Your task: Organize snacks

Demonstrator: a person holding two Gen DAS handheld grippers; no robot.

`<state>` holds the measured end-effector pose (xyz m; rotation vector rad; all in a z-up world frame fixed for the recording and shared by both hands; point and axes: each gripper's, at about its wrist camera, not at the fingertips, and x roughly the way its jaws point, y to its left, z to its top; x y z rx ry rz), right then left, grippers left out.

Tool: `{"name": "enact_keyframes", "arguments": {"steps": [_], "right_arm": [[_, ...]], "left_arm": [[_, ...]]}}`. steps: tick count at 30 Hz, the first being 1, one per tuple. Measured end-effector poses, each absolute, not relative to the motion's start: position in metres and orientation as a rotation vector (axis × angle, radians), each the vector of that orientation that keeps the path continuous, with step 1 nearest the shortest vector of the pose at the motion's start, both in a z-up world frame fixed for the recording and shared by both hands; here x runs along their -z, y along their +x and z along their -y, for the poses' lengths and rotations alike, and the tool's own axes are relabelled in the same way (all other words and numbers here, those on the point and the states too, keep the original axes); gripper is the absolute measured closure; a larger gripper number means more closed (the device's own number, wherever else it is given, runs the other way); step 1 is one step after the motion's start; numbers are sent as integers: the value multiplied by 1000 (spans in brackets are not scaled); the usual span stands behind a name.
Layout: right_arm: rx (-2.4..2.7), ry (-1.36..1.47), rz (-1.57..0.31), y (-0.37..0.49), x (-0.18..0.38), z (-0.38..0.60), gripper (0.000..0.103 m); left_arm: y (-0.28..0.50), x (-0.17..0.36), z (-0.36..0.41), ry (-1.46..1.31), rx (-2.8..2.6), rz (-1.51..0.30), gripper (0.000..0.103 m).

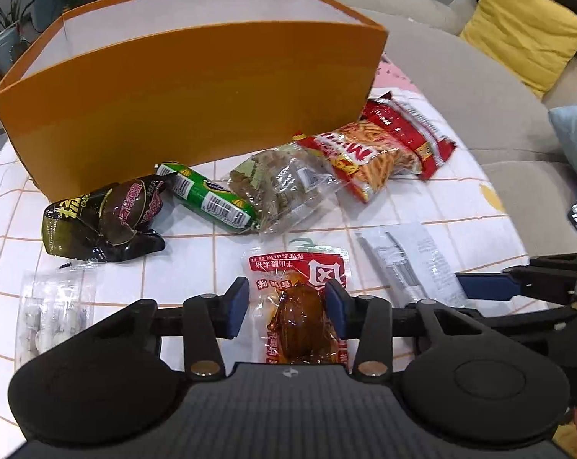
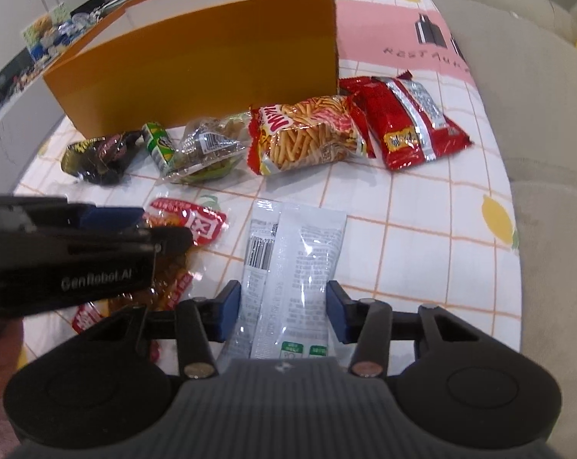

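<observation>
I count eight packets on my desk (image 2: 422, 206) before one orange box (image 1: 189, 95). My left gripper (image 1: 286, 308) straddles the red pouch (image 1: 300, 306), jaws not clamped; my right gripper (image 2: 284, 311) straddles the white sachet (image 2: 292, 260) likewise. "GenRobot.AI" marks the left.

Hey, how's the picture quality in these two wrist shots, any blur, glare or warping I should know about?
Left wrist view: mostly sharp, fisheye bends the orange box into a curve, corners go dark, slight glare on the black snack wrapper. Right wrist view: softer overall, the left gripper crossing in is blurred, glare shines off the white packet and the red bag.
</observation>
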<state>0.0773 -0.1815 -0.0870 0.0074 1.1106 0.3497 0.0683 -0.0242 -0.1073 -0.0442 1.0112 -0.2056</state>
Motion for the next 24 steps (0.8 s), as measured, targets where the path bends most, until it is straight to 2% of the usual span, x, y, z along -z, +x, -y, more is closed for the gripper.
{"name": "enact_keyframes", "arguments": {"steps": [7, 20, 21, 24], "right_arm": [[-389, 138, -1137, 76, 85, 185, 57], [-412, 174, -1110, 70, 70, 182, 58], [-408, 168, -1101, 70, 67, 181, 58], [-376, 128, -1071, 70, 59, 180, 58]], "left_arm": [[62, 96, 10, -134, 239, -1004, 57], [50, 63, 3, -152, 243, -917, 57], [49, 60, 2, -150, 239, -904, 86], [51, 51, -3, -164, 226, -893, 91]]}}
